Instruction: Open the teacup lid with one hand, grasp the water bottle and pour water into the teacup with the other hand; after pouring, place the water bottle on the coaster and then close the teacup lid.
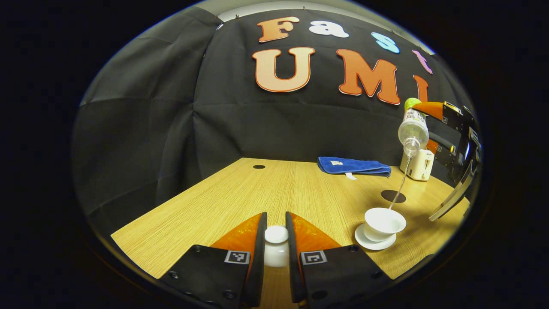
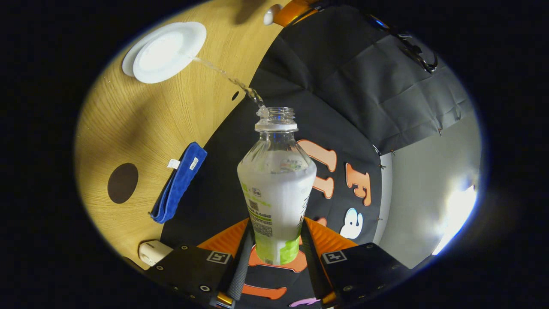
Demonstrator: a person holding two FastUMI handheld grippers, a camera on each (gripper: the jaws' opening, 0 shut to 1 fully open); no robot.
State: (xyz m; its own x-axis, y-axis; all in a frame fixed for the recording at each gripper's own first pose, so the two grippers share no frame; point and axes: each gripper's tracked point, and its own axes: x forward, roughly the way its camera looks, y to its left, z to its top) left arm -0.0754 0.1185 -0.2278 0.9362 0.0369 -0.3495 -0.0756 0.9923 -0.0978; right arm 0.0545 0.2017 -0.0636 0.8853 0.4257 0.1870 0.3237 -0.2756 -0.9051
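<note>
Pouring under way, lid held aside

Water bottle [image 2: 276, 189] sits clamped low on its body between the fingers of my right gripper [image 2: 276, 240], tipped so its open neck points at the teacup [image 1: 384, 223] and a thin stream lands inside. My left gripper [image 1: 276, 244] has closed its fingers on the teacup lid [image 1: 276, 246], parked low over the table [image 1: 240, 193], well clear of the stream. Teacup rests on its saucer [image 1: 373, 243]; dark round coaster [image 1: 393, 196] lies just beyond, bare. Fill level in the cup: cannot tell. Lid's underside is hidden by my fingers.
</note>
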